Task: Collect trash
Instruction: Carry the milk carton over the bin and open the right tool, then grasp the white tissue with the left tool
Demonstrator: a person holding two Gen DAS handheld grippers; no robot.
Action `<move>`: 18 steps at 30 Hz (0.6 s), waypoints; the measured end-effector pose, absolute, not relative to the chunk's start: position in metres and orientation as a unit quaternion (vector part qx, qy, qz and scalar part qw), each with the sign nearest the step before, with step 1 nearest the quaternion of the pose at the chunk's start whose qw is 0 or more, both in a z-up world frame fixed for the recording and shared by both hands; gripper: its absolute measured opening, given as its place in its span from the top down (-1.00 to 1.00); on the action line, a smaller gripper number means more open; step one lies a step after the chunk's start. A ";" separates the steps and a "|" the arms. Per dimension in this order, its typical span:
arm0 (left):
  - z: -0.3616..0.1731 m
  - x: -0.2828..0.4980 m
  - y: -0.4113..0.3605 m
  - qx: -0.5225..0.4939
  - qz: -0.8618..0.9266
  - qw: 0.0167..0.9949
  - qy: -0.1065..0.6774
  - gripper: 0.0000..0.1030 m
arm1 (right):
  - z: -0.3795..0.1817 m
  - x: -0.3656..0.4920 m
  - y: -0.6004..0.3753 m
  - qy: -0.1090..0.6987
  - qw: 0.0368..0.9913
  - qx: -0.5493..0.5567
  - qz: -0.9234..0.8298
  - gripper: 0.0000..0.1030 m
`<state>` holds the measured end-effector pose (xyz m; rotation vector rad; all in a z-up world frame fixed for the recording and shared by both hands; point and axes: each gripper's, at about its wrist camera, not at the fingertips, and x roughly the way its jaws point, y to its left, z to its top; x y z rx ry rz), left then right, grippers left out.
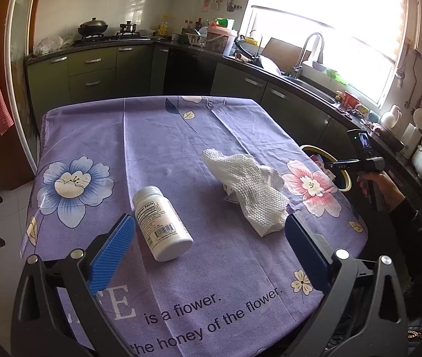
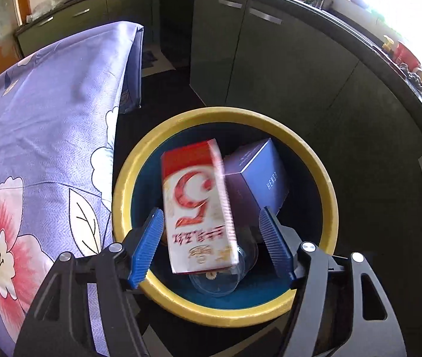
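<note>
the left gripper (image 1: 208, 238) hung above the near edge of the purple flowered tablecloth (image 1: 92, 125), jaws spread wide with nothing between them. just ahead of its left pad lay the white pill bottle (image 1: 161, 224), on its side, cap end toward the camera; it looked light, rigid and smooth, likely to roll, so a pinch across the labelled barrel seemed the safest hold. right of it the crumpled paper towel (image 1: 249, 190) sprawled, soft and almost weightless, apt to squash flat, best bunched at its thick middle fold. off the table's right edge sat the yellow-rimmed bin (image 2: 127, 178). over it the right gripper (image 2: 211, 238) pointed down, pads apart and clear of the red and white carton (image 2: 199, 208), which looked blurred, apparently dropping in; a stiff light box. beside it in the bin rested a dark blue box (image 2: 264, 175)
</note>
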<state>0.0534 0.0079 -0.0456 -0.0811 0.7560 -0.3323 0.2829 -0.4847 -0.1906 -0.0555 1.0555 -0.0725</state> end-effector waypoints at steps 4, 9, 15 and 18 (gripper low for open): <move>-0.051 0.063 0.003 -0.049 -0.168 0.907 0.382 -0.86 | -0.175 0.264 -0.477 0.485 0.874 -0.012 -0.028 -0.29; -0.050 0.080 -0.022 -0.043 -0.206 0.894 0.396 -0.86 | -0.148 0.225 -0.454 0.443 0.897 -0.011 0.004 -0.38; -0.050 0.109 -0.084 0.034 -0.267 0.878 0.396 -0.87 | -0.138 0.200 -0.435 0.428 0.903 -0.016 0.038 -0.39; -0.063 0.125 -0.113 0.080 -0.284 0.867 0.402 -0.86 | -0.140 0.195 -0.430 0.427 0.903 -0.014 0.049 -0.39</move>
